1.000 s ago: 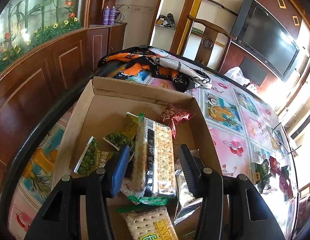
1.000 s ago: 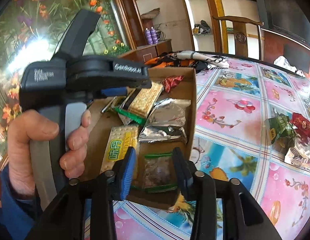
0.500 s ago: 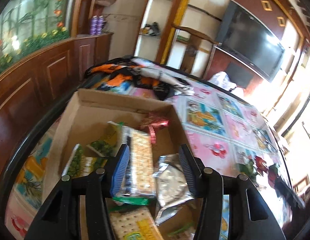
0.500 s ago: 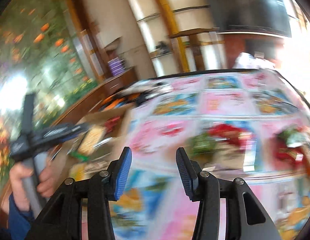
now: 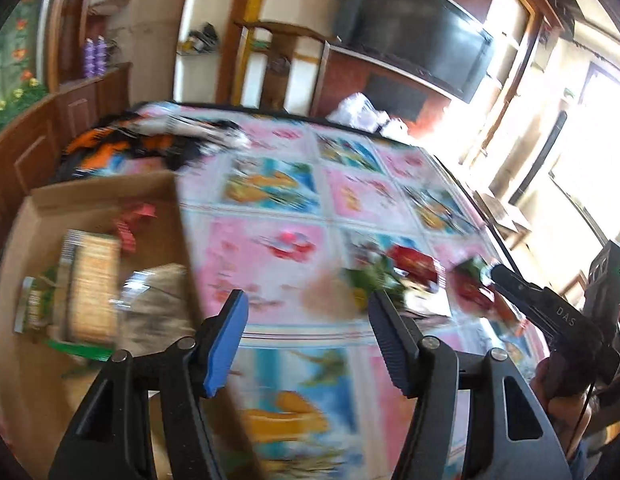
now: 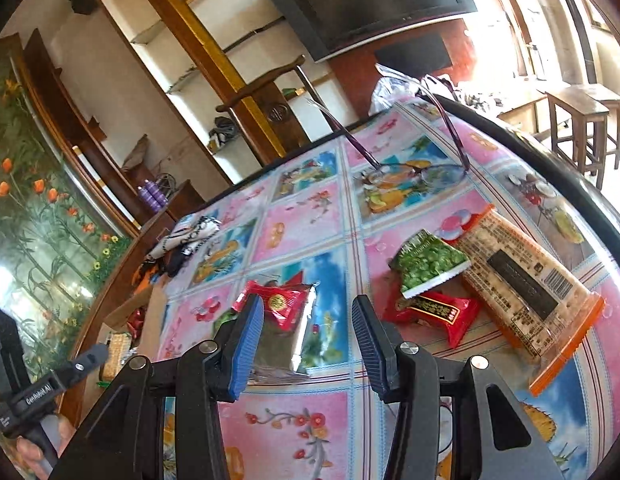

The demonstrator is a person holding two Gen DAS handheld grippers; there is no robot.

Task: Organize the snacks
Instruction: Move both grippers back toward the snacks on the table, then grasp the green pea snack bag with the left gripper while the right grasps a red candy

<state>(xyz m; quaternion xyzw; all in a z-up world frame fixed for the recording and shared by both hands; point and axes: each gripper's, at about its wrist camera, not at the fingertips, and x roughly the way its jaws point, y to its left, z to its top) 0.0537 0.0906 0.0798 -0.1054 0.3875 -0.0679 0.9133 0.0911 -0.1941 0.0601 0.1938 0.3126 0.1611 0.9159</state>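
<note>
Both hand-held grippers are off the cardboard box (image 5: 98, 200) now and swinging across the bench (image 6: 310, 216) toward the loose snacks. A second ago each one hung over the box with packets between its fingers; now neither carries anything. The left hand-held gripper (image 5: 306, 340) has just been opening its jaws, and they stand apart with only the patterned bench cover showing between them, so it is released and empty. Its view is smeared by the swing, but the box sits off to its left, still holding the cracker pack (image 5: 90, 284) and the silver foil packet (image 5: 158, 300).

The right hand-held gripper (image 6: 306, 344) is out ahead, jaws parted and gripping nothing, hovering above the remaining pile. Just beyond its left finger lies a red packet (image 6: 282, 306) on top of a silver foil pack (image 6: 282, 352). Further right, a green pea packet (image 6: 428, 262) overlaps a second red packet (image 6: 434, 312) and leans against the long orange-edged cracker pack (image 6: 526, 284). A pair of glasses (image 6: 414, 168) rests behind them, not a snack, best left alone.

So one drop-off looks finished and the next pick-up is starting. I'd judge the red packet nearest the right fingers the likely target. Five packets are still out on the bench.
</note>
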